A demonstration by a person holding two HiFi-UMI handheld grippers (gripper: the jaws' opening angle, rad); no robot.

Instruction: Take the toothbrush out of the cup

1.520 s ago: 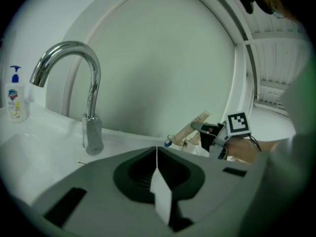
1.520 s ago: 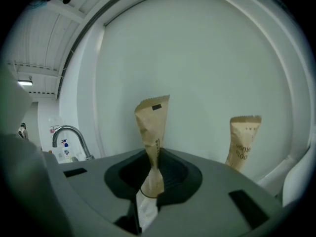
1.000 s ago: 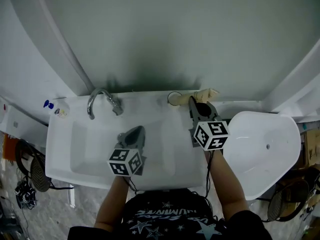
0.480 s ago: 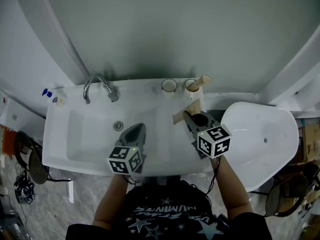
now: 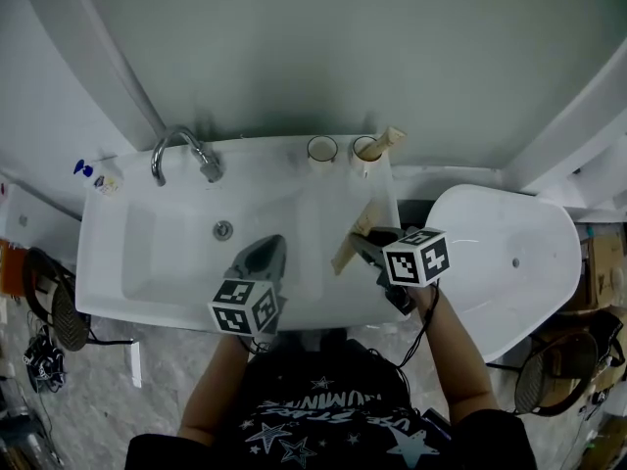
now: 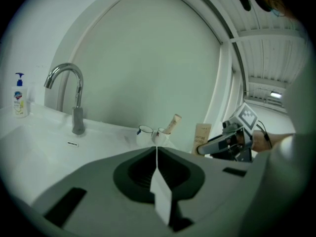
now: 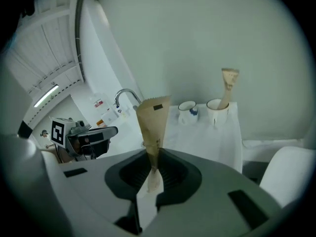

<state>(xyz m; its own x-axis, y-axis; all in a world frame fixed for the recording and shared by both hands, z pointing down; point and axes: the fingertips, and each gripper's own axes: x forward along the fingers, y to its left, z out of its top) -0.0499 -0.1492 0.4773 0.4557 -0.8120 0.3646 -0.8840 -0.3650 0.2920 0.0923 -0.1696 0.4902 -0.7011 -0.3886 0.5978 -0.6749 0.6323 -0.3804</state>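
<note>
Standing along the back rim of the sink [image 5: 98, 262]: tap [image 5: 181, 151] at the left, left cup [image 5: 321, 150] and right cup [image 5: 364, 155] side by side at the right, packet [image 5: 389, 142] leaning in the right cup. Sitting left of the sink, bottle [image 5: 86, 170]. Hovering over the basin's front, left claw [image 5: 265, 251]; to its right, right claw [image 5: 362, 244] pinching the toothbrush [image 5: 368, 215], well before the cups.

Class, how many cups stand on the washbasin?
2, side by side on its back ledge: the left cup, and the right cup, which holds a paper-wrapped toothbrush. None seem hidden.

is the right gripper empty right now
No, the right gripper has its jaws closed on the paper-wrapped toothbrush, which stands up between them in the right gripper view.
</note>
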